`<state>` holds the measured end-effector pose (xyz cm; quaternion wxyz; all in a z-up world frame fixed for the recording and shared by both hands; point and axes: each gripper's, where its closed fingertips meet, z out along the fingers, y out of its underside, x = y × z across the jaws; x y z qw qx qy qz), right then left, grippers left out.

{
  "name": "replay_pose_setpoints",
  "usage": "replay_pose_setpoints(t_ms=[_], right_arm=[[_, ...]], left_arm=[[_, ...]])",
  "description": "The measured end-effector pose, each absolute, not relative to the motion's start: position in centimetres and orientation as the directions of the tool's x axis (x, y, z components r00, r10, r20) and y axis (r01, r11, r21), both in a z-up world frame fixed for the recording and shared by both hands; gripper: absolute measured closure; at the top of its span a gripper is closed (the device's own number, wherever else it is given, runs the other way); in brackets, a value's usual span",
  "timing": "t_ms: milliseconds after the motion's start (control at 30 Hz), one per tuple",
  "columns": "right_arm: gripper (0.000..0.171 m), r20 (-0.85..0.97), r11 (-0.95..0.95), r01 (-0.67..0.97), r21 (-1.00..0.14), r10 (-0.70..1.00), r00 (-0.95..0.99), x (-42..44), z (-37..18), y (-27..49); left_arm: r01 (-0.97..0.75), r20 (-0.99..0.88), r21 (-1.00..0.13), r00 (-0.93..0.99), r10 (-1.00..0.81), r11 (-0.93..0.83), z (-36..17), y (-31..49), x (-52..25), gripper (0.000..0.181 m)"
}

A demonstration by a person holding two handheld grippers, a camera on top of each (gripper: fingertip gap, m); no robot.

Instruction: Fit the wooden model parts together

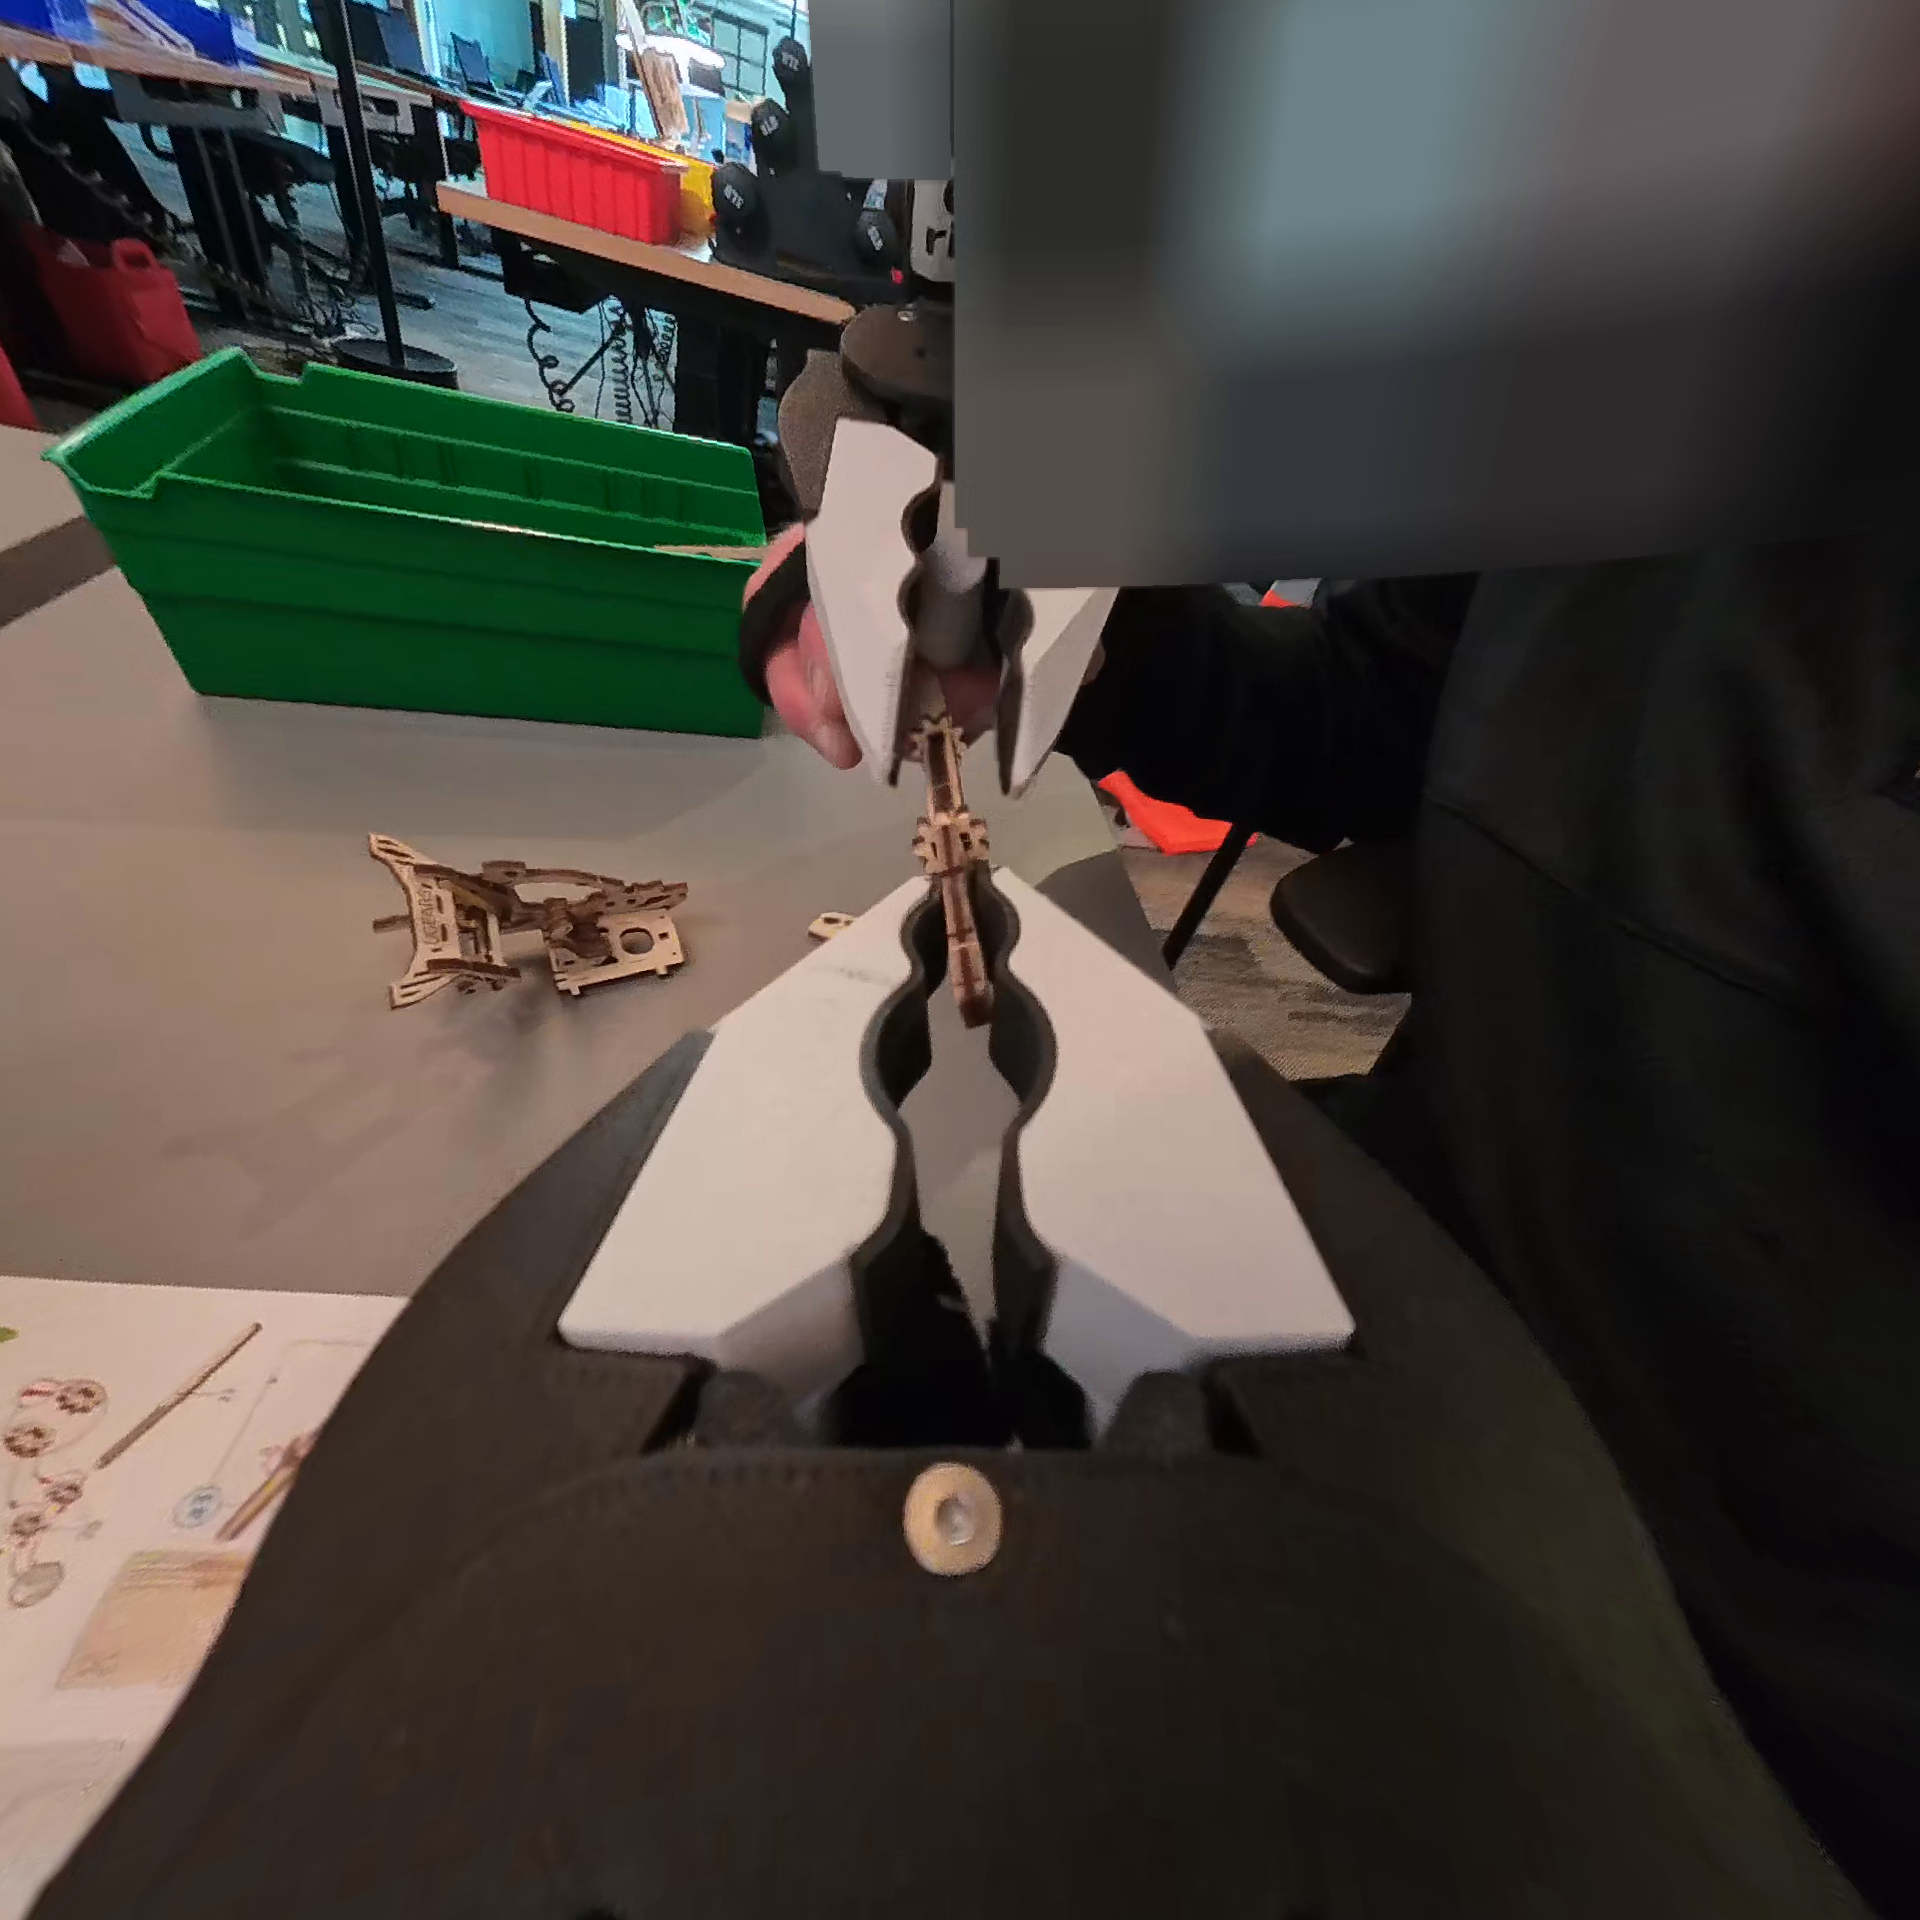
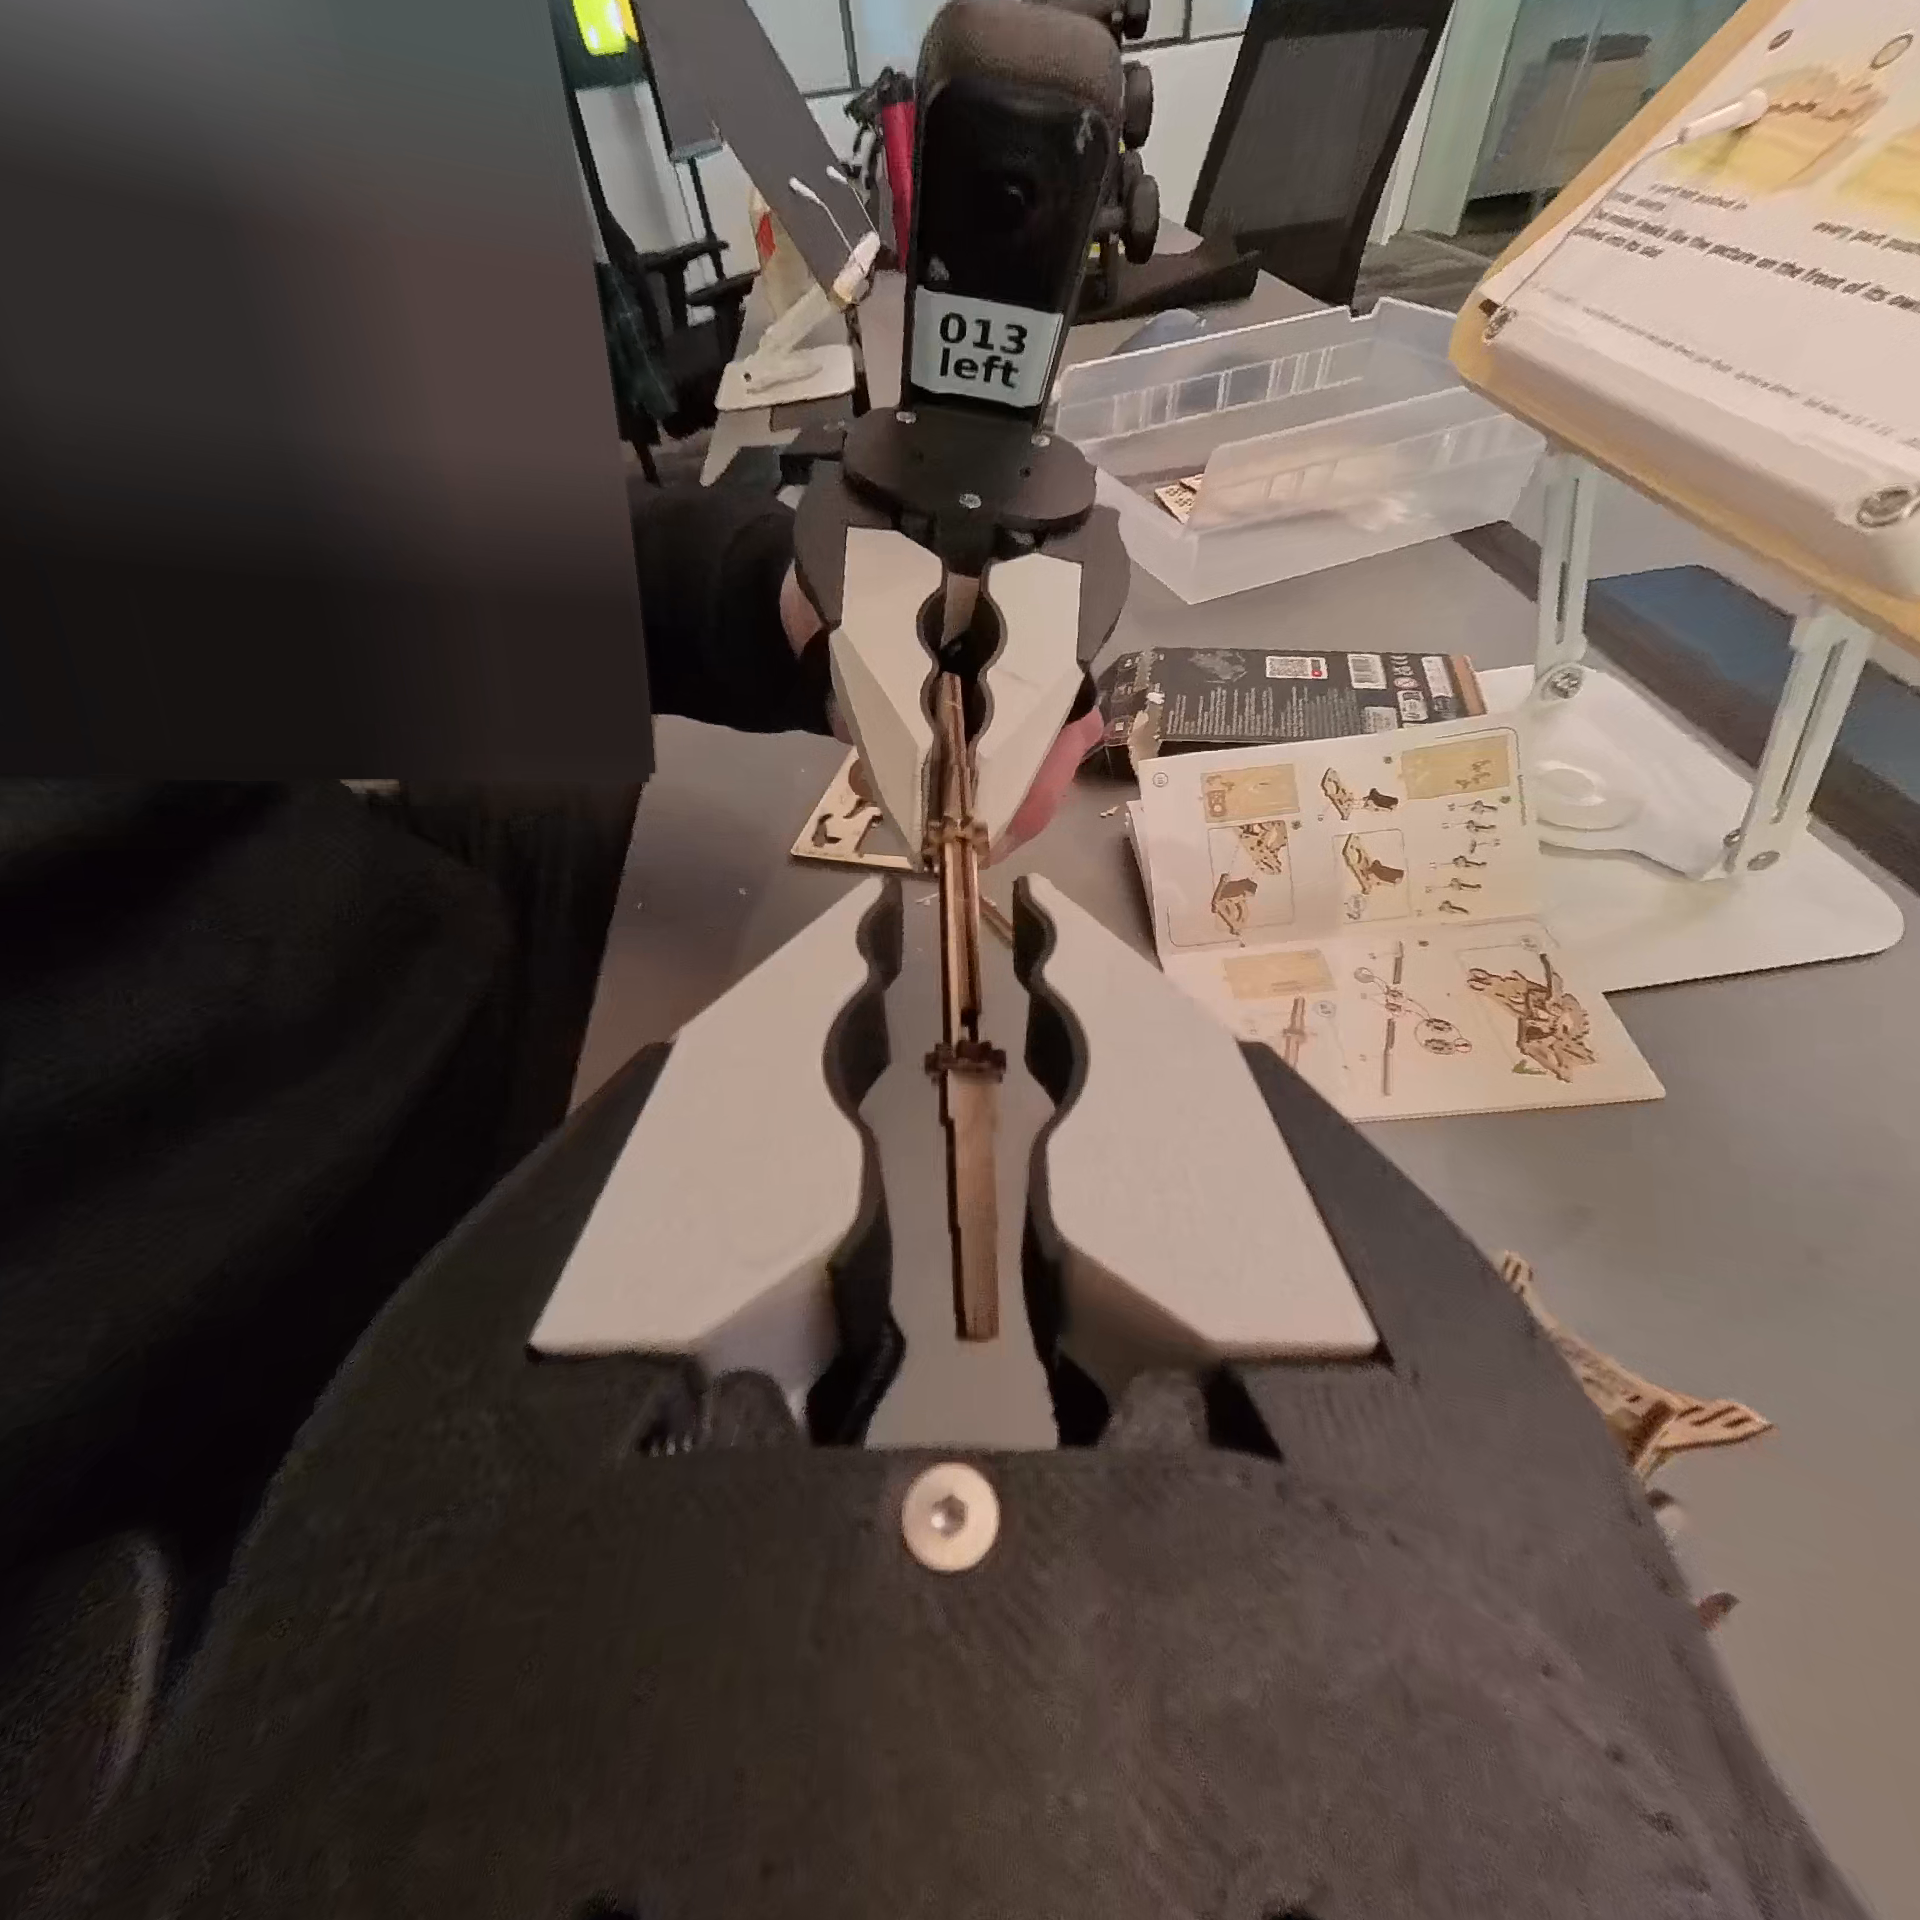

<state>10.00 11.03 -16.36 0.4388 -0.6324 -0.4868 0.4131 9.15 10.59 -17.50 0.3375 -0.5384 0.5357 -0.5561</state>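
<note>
- Two grippers face each other tip to tip over the grey table (image 1: 312, 1122), sharing one slim wooden strip (image 1: 951, 914) that runs from 12 to 6 o'clock in both wrist views.
- From its own camera the left gripper (image 1: 958, 883) has its fingers nearly together, pinching the near end of the strip at the tips; the strip's tail sits in the scalloped gap behind.
- By contrast the right gripper (image 2: 954, 883) stands visibly spread in its own view: the strip (image 2: 961, 1039) lies along the middle of the gap with grey showing on both sides (no pad seems to touch it).
- My judgement is that the left gripper alone carries the part, so the right one should close squarely on the flat faces, just behind the small cross-shaped collar (image 2: 966, 1060), before any pushing.
- Keep both tools on one straight line; a thin laser-cut strip probably snaps if twisted or bent sideways.
- Farther out, at 9 o'clock in the left view, the half-built wooden frame (image 1: 530, 920) rests on the table, with a green bin (image 1: 436, 561) at 10 o'clock beyond it.
- At 3 o'clock in the right view lies the instruction sheet (image 2: 1382, 914), worth checking for orientation.
</note>
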Motion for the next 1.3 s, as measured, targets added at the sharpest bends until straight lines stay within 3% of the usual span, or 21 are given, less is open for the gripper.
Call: replay_pose_setpoints(t_ms=[633,1100,1300], right_arm=[[0.16,-0.208,-0.244,0.159,-0.957,0.955,0.21,11.7,-16.6,11.4],[0.16,-0.211,-0.258,0.198,-0.946,0.95,0.232,11.0,-17.1,11.6],[0.152,-0.229,-0.276,0.179,-0.944,0.942,0.244,10.9,-17.1,11.7]], left_arm=[[-0.139,0.234,-0.968,-0.191,-0.953,-0.21,-16.4,11.0,9.0,0.179],[-0.163,0.228,-0.966,-0.187,-0.956,-0.198,-16.8,10.9,9.2,0.178],[-0.166,0.193,-0.972,-0.175,-0.965,-0.164,-16.9,11.0,9.1,0.178]])
